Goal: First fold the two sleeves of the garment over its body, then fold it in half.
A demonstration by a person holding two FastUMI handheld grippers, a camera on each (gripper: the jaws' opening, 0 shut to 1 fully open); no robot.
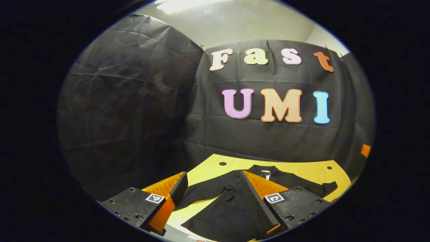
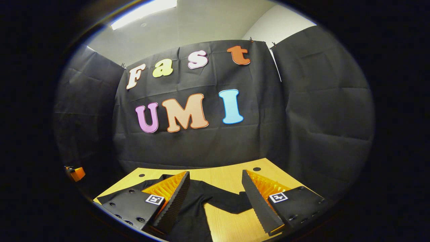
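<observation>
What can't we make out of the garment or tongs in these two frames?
- Garment hem: left gripper view, cut off by the bottom edge.
- Garment middle: left gripper view, hidden behind the left tongs.
- One sleeve end: right gripper view, runs behind a finger of the right tongs.
- Collar tag: too small to read.
- Orange object at the table's side: mostly in shadow, unidentifiable.

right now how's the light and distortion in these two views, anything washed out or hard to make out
Left gripper view: ceiling light blown out at top; fisheye bends the table; black garment shows little fold detail. Right gripper view: ceiling strip glares; garment dark but sharp against the wooden table.
</observation>
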